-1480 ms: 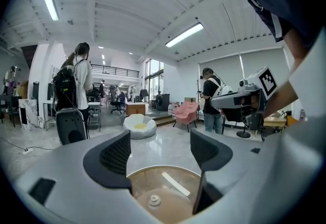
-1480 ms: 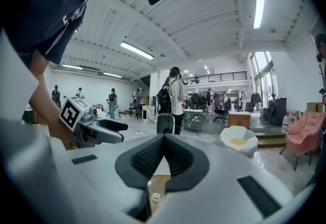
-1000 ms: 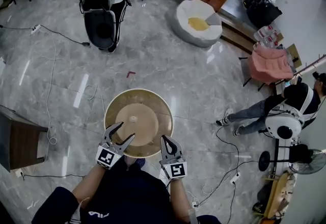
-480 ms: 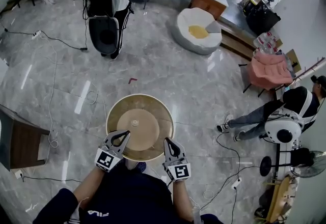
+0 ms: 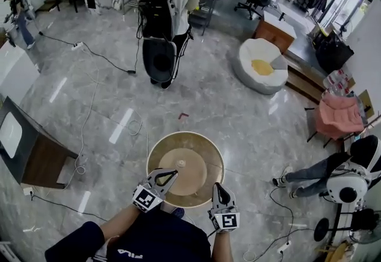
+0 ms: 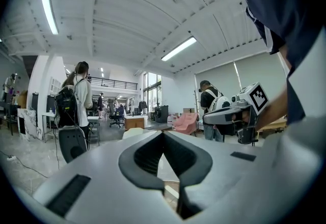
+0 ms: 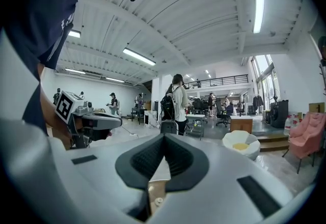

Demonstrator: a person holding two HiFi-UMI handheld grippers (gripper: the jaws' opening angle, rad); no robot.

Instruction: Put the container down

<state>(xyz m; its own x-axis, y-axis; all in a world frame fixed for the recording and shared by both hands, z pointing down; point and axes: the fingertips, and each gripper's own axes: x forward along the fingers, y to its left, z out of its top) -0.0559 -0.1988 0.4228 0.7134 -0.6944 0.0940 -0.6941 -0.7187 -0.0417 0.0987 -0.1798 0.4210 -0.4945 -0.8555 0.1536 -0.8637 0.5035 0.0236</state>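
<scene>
the wide, round, shallow tan container hangs above the grey marble floor – its near rim is pinched by the left gripper and the right gripper, both with jaws closed on it. i judge it light and stiff but unwieldy, so keep both rim grips. a white cable loop and a standing person with a backpack lie beyond.

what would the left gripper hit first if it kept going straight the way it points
The container: the left gripper looks shut on its near rim, aimed at its middle.
</scene>
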